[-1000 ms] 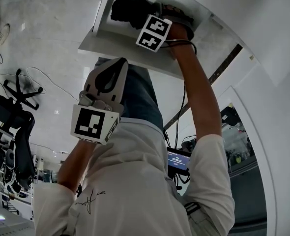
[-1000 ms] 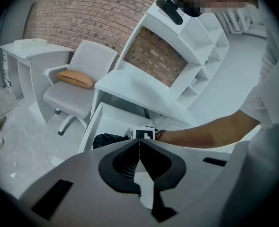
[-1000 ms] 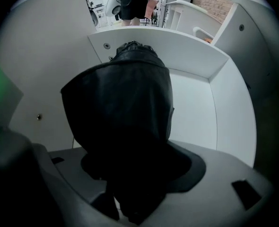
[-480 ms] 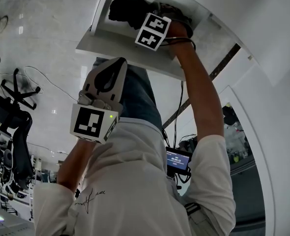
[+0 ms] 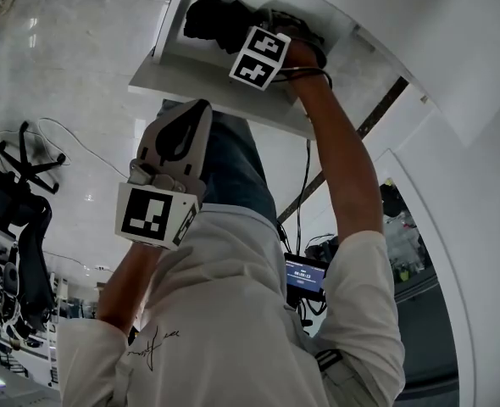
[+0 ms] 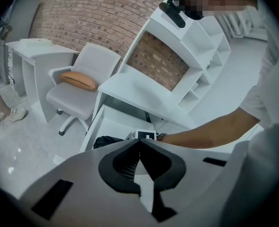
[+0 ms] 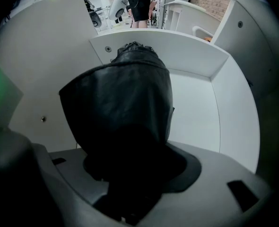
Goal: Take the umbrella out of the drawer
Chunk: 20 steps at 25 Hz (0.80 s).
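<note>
A black folded umbrella (image 7: 125, 108) lies in the open white drawer (image 7: 196, 112). My right gripper (image 7: 135, 160) points down into the drawer, and its jaws are closing around the umbrella, which fills the gap between them. The head view has the umbrella (image 5: 212, 19) at the drawer's (image 5: 182, 66) top end, partly behind the right gripper's marker cube (image 5: 258, 55). My left gripper (image 5: 201, 107) hangs shut and empty outside the drawer, below its front edge. From the left gripper (image 6: 139, 142) I see the drawer (image 6: 116, 124) and the umbrella (image 6: 106, 141) just past the closed tips.
The drawer sits under a white desk top (image 6: 139, 91) with a white shelf unit (image 6: 196, 46) behind it. A white chair with an orange cushion (image 6: 78, 79) stands left of the desk. A black office chair (image 5: 21, 219) and a small screen (image 5: 305, 274) are nearby.
Both grippers stay where they were. The head view has shifted slightly, nothing else.
</note>
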Each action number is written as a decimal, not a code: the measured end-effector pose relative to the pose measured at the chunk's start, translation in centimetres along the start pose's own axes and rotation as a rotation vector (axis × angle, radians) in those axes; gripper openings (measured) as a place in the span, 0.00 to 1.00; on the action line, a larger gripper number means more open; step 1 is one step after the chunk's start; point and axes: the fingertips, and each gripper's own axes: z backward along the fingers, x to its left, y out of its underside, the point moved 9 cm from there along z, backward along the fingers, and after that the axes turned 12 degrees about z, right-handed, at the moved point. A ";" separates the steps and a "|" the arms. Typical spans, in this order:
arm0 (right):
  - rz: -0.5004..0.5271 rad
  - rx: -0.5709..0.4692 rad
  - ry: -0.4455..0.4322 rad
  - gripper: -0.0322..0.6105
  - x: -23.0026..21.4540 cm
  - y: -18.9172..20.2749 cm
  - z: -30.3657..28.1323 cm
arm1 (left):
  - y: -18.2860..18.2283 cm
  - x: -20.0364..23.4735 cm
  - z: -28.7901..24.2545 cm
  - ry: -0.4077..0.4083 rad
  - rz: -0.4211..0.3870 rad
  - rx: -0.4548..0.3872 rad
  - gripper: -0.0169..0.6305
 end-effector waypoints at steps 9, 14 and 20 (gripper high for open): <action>-0.034 -0.006 0.018 0.42 0.1 0.0 0.1 | -0.3 0.2 0.4 -0.003 0.012 -0.015 0.05; -0.056 -0.004 0.026 0.42 0.2 -0.1 0.2 | -0.3 0.3 0.6 -0.001 0.011 -0.015 0.05; -0.064 -0.009 0.019 0.42 0.8 -0.1 0.3 | -0.2 0.2 0.7 -0.005 0.005 -0.017 0.05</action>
